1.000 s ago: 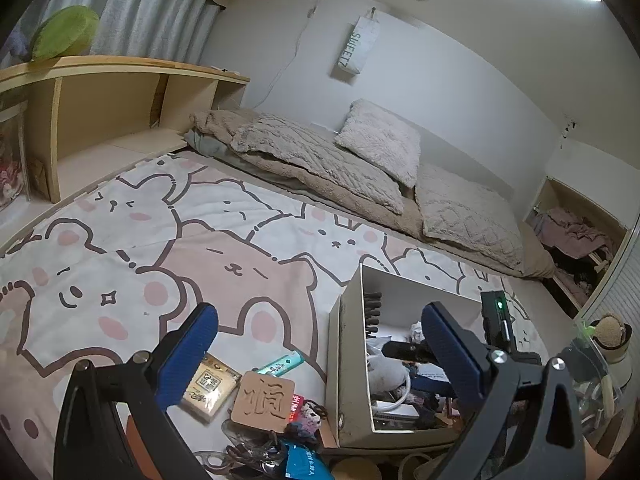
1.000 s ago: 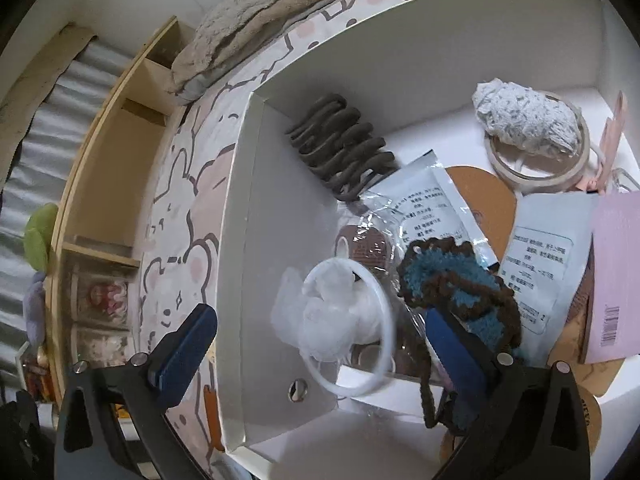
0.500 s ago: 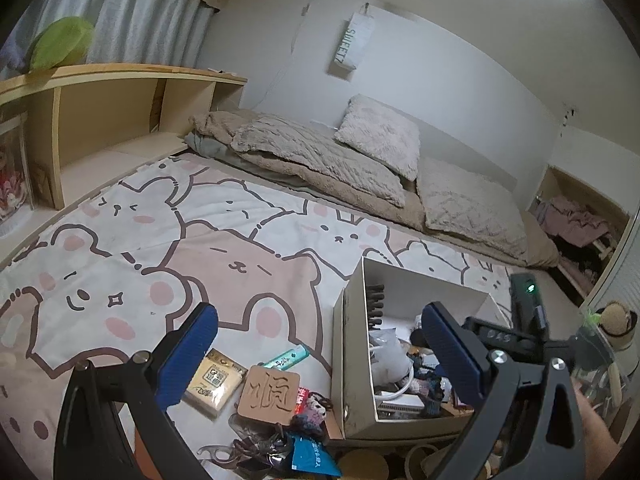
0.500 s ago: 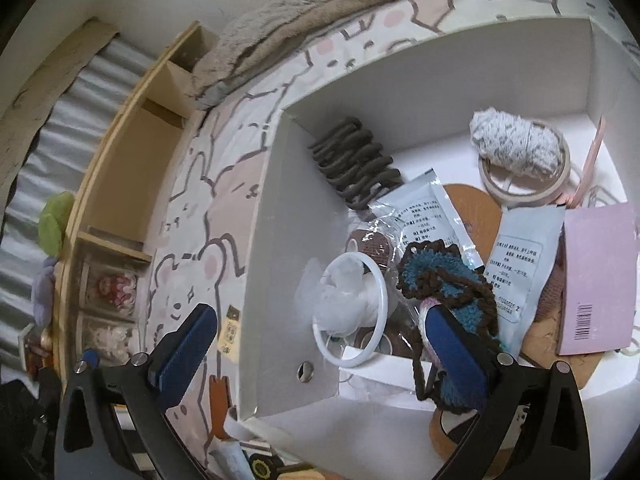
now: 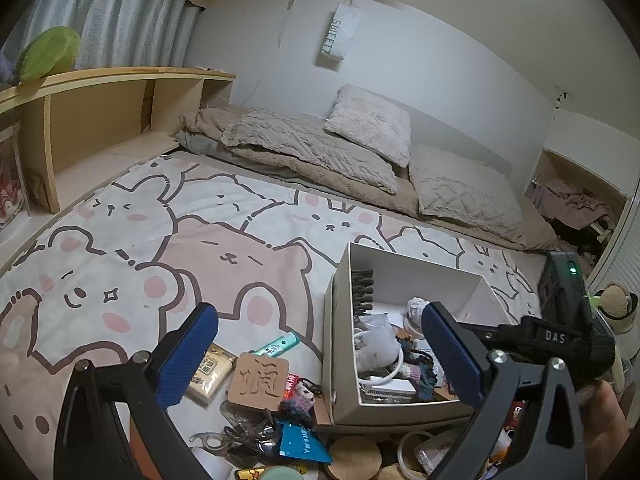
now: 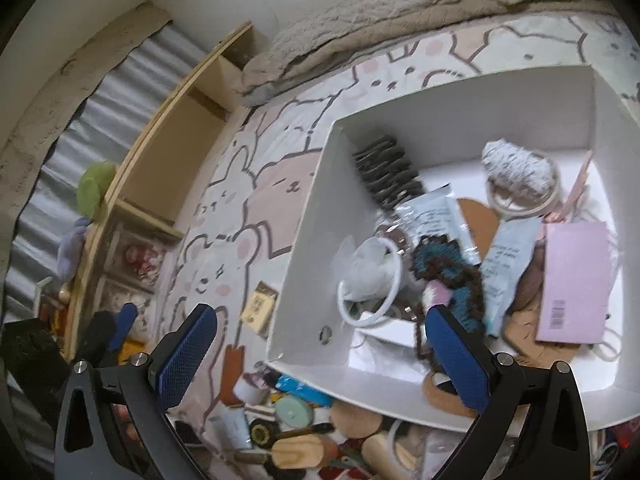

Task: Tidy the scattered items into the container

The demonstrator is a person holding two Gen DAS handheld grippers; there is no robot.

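Note:
The white box (image 5: 339,320) stands on the bear-print blanket, and in the right wrist view the white box (image 6: 304,240) holds a black claw clip (image 6: 386,168), a grey yarn ball (image 6: 516,166), a white ring with fluff (image 6: 370,276), a blue-brown crochet piece (image 6: 452,272) and a pink booklet (image 6: 576,280). Left of the box lie a wooden tag (image 5: 258,378), a green tube (image 5: 278,344) and a beige packet (image 5: 210,368). My left gripper (image 5: 320,344) hangs open above them. My right gripper (image 6: 320,340) is open and empty above the box's near-left corner.
More clutter lies before the box: a blue packet (image 5: 302,442), cork lids (image 5: 352,456), scissors (image 5: 224,438), a mint lid (image 6: 294,408), a wooden peg (image 6: 300,452). A wooden shelf (image 5: 100,120) runs along the left. Pillows and a quilt (image 5: 312,148) lie behind.
My right gripper has risen and drawn back from inside the box, open throughout, so the blanket and clutter now show. The left view has tilted slightly; box contents stay put.

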